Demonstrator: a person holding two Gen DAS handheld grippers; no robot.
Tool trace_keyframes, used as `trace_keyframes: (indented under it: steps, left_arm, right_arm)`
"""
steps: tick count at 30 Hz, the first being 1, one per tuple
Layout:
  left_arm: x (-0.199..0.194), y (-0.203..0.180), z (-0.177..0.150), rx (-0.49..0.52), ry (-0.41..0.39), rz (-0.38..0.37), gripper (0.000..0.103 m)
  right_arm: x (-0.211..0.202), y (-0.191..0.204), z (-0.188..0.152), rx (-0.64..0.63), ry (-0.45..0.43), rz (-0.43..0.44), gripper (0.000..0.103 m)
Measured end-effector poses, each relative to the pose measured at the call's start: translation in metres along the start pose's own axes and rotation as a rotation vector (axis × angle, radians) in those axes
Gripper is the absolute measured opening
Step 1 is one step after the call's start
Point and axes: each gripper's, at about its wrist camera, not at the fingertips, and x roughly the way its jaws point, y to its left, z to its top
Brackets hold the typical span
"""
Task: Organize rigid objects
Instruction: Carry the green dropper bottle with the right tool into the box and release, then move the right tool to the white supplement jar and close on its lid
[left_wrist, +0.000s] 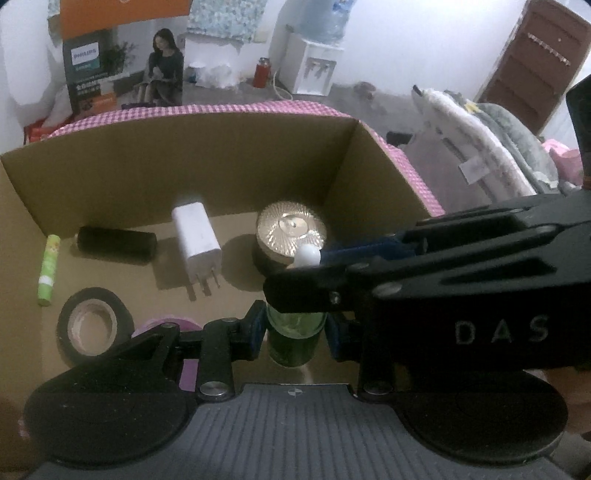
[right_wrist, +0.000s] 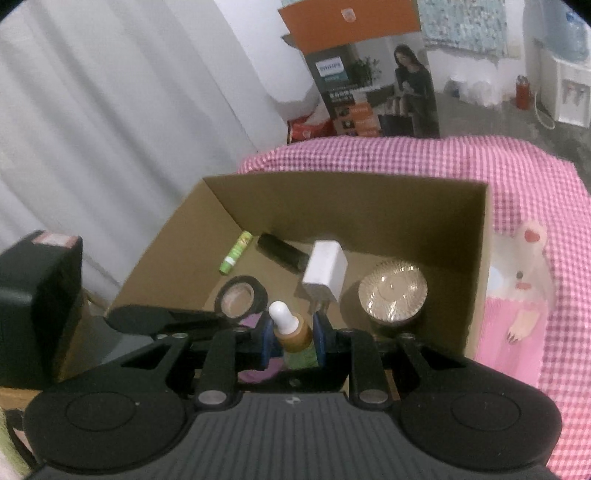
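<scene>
The dropper bottle (right_wrist: 291, 339), green glass with a tan collar and white bulb, hangs over the box (right_wrist: 351, 206), pinched by both the right gripper (right_wrist: 293, 341) and the left gripper (left_wrist: 295, 332). "DAS" marks one gripper; "PHILIPS" shows on a carton (right_wrist: 373, 74) behind

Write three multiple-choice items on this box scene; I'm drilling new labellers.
1. The charger lies:
A in the box
B on the cloth
C on the floor

2. The bottle has a bulb that is:
A red
B white
C black

3. The right gripper is:
A open
B shut on the bottle
C out of view

Key:
1 A, box walls surround it.
2 B, its tip shows white.
3 B, both pads press its sides.
</scene>
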Motion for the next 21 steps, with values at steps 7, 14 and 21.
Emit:
trace_keyframes:
  steps: [7,14,21]
  left_arm:
    - [-0.002,-0.008,-0.005,0.035,-0.016,0.007,0.051]
    - [-0.027,-0.016,-0.014,0.063,-0.073,0.017,0.067]
    - [-0.092,-0.03,-0.039,0.132,-0.209,0.013,0.086]
  right_arm:
    - [0.005,-0.001,-0.007,-0.003,0.045,-0.041,0.025]
    - [-0.02,0.009,-0.01,-0.001,-0.03,-0.048,0.056]
    - [-0.082,0.025,-0.027,0.063,-0.161,0.007,0.059]
